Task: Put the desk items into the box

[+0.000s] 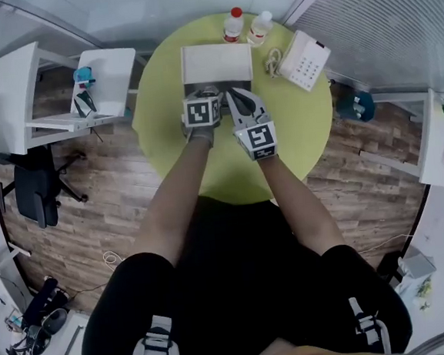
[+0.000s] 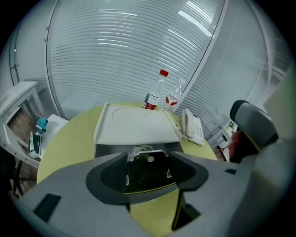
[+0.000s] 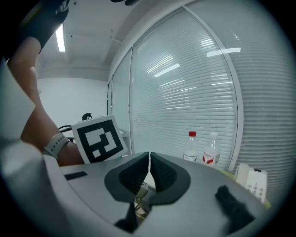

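A white box stands at the back middle of the round yellow-green table; in the left gripper view the box lies straight ahead with a grey part facing me. My left gripper hovers just in front of it, its jaws set wide and shut on a black binder clip with silver wire handles. My right gripper is close beside it on the right, and in its own view the right gripper is shut, pads nearly touching. A metal bit shows under them; whether it is pinched is unclear.
Two plastic bottles stand behind the box. A white desk phone with a coiled cord sits at the table's right. White desks and a black office chair stand on the wood floor at left.
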### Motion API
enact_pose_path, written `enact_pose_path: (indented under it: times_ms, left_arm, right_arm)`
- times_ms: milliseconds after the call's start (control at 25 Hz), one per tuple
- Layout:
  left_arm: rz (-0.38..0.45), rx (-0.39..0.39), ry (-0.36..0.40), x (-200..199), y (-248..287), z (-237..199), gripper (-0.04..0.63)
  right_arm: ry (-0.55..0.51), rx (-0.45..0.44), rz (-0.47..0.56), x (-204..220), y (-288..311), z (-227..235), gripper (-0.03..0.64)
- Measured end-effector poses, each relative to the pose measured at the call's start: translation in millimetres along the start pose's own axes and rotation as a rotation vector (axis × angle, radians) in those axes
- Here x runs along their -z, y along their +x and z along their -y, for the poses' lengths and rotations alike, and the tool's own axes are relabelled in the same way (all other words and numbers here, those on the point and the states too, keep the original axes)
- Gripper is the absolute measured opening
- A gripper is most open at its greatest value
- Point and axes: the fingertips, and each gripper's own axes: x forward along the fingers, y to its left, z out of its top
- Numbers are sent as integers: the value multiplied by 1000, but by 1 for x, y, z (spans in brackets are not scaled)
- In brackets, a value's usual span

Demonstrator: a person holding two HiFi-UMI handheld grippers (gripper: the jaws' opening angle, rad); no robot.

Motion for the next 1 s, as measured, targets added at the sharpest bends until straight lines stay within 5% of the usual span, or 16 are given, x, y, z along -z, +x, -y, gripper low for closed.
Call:
enact_pose_path:
  times_ms: [560, 1000]
  left_arm:
    - [-95, -35, -68, 25, 49, -3, 288]
    - [-115, -64, 28, 30, 56, -10, 288]
  right_arm:
    - [37, -43, -54, 24, 11, 25, 18]
    - [69, -31, -68, 34, 5, 33, 18]
